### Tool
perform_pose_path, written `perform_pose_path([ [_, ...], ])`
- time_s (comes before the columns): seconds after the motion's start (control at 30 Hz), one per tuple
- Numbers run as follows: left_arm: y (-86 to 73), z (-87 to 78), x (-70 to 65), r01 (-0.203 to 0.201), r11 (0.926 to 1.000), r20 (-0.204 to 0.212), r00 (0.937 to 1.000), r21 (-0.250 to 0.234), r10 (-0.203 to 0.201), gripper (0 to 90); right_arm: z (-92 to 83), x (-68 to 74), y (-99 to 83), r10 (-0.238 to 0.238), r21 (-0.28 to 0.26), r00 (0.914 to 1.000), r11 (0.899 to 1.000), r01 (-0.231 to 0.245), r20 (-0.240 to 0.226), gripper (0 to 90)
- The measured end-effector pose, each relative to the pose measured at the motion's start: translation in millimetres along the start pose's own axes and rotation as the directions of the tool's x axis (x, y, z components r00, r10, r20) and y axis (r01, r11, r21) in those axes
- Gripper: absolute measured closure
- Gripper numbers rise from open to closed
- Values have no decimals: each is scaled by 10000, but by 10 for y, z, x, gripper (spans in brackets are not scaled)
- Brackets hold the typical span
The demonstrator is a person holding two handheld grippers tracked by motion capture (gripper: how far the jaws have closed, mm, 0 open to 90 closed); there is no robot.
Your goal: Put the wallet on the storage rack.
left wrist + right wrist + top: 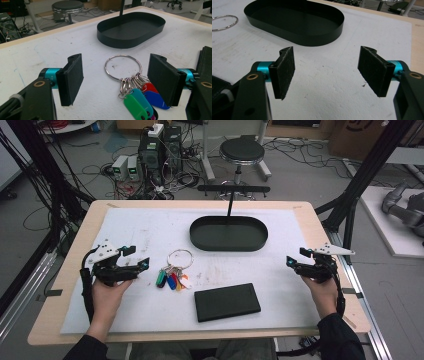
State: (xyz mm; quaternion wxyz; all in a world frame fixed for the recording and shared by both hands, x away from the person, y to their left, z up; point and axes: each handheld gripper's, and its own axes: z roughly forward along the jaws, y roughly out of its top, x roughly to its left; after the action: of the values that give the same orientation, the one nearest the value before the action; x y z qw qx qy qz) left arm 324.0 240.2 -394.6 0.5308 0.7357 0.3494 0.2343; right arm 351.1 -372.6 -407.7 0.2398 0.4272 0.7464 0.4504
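Note:
A bunch of coloured key tags on a metal ring [175, 270] lies on the white mat, left of centre. My left gripper [142, 257] rests just left of it, open, pointing at it. In the left gripper view the ring [123, 67] and the tags [140, 100] lie on the mat between and beyond the wide-apart jaws, untouched. A black oval tray [228, 233] stands behind the keys, and a flat black case [227, 301] lies near the front. My right gripper [293, 257] is open at the mat's right side, with bare mat between its jaws [327, 72].
The white mat [140, 227] covers most of a wooden table [85, 227]. A black T-shaped stand [233, 190] rises behind the tray. Beyond the table are a stool [242, 151], computer boxes and cables on the floor. The tray [294, 22] lies ahead of the right gripper.

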Motion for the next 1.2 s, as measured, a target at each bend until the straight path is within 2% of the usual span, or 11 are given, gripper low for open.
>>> perform_pose_path([
  [0.07,-11,27,5,-5,10000,39,10000,99,5,287,-6,-4,0,56,-22,10000,10000,-56,54,297],
  [0.13,-18,54,-1,26,9997,98,9999,229,-28,287,-22,-2,1,-91,-60,9998,9999,92,196,297],
  [0.43,3,72,-31,-140,9997,297,9995,198,134,287,-95,25,-9,-295,0,9978,9996,296,590,298],
  [0.5,6,87,-34,18,9996,237,9997,286,-25,286,-102,18,-14,-217,-15,9973,9998,219,703,298],
  [0.53,14,97,-24,247,9989,365,9990,392,-262,286,-104,10,-16,-217,-70,9972,9997,222,714,298],
  [0.57,15,99,-23,268,9990,382,9989,369,-282,286,-111,4,-20,-211,-81,9968,9997,218,768,298],
  [0.67,12,97,-39,150,9993,267,9995,330,-158,286,-125,-8,-32,-215,-123,9960,9997,226,863,299],
  [1.0,10,143,-38,243,9990,303,9992,384,-255,288,-119,-30,-42,-176,-100,9958,9998,186,893,299],
  [1.2,26,241,-39,390,9978,151,9991,530,-399,346,-120,-26,-42,-237,-81,9952,9997,246,947,300],
])
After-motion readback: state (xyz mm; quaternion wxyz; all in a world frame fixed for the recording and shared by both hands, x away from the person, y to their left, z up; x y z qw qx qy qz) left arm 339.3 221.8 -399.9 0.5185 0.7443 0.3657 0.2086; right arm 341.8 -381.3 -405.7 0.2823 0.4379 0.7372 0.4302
